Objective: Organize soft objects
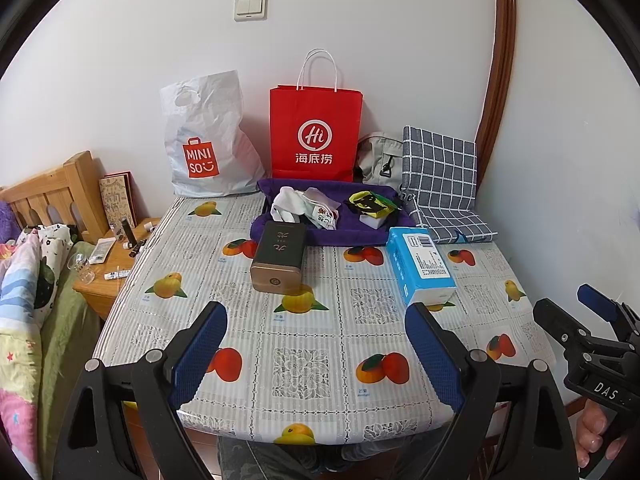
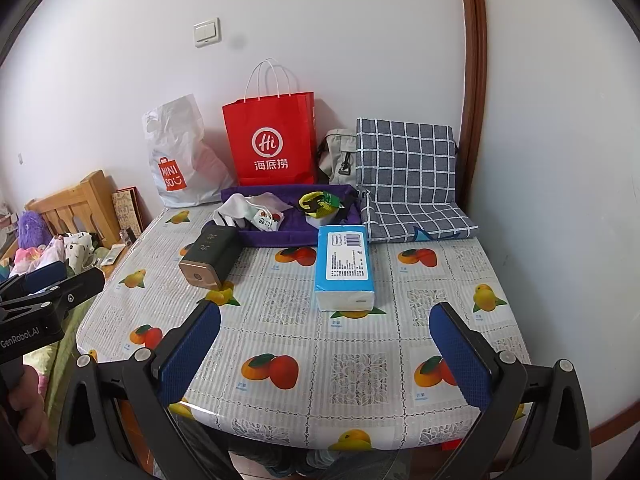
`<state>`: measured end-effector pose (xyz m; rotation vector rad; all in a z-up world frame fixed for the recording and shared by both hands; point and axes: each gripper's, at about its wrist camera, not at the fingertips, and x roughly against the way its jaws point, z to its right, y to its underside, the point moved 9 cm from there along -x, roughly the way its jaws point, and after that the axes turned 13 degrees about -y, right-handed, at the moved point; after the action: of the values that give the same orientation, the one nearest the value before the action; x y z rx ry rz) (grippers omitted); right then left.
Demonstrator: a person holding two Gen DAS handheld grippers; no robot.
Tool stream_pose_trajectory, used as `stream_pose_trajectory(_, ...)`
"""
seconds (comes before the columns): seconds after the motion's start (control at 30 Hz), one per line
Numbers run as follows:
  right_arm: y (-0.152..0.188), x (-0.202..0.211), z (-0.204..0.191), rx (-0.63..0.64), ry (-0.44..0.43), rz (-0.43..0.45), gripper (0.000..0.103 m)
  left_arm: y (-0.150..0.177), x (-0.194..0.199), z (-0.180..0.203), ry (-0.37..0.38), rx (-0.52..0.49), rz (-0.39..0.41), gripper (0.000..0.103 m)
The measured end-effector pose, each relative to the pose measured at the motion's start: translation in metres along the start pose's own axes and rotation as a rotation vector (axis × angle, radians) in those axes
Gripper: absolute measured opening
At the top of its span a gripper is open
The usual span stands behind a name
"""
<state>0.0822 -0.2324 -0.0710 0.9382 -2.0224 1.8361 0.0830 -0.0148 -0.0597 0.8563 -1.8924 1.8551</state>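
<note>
A purple fabric tray (image 1: 316,236) (image 2: 264,236) stands at the back of the table. It holds white printed cloth pieces (image 1: 308,206) (image 2: 256,210) and a yellow-green-black soft item (image 1: 372,202) (image 2: 318,204). A blue tissue pack (image 1: 420,266) (image 2: 345,266) lies in front of it on the right. A grey checked cushion (image 1: 440,184) (image 2: 408,176) leans at the back right. My left gripper (image 1: 316,346) is open and empty above the table's front edge. My right gripper (image 2: 325,350) is open and empty too, and shows at the right of the left view (image 1: 592,320).
A dark box with a gold end (image 1: 278,258) (image 2: 210,258) lies before the tray. A red paper bag (image 1: 316,132), a white Miniso bag (image 1: 208,140) and a grey bag (image 1: 380,160) stand against the wall. A wooden nightstand (image 1: 116,268) and a bed are left of the fruit-print table (image 1: 304,320).
</note>
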Motion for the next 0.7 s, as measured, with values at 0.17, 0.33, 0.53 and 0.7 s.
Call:
stream_pose_trajectory(0.17, -0.0003, 0.0001, 0.0001, -0.001, 0.000, 0.000, 0.103, 0.0004, 0.0005, 0.0003, -0.003, 0.003, 0.000, 0.090)
stream_pose_trajectory(0.33, -0.0005, 0.0013, -0.0010, 0.001, 0.002, 0.001, 0.103, 0.0002, 0.0004, 0.0005, -0.003, 0.004, 0.000, 0.090)
stream_pose_trajectory(0.53, -0.0003, 0.0016, -0.0016, 0.002, 0.001, 0.003, 0.103, -0.0012, 0.0012, 0.0013, -0.003, 0.000, 0.005, 0.090)
stream_pose_trajectory(0.7, -0.0017, 0.0020, -0.0019, 0.000, 0.001, 0.004, 0.103, -0.0038, 0.0016, 0.0009, -0.001, 0.004, 0.006, 0.090)
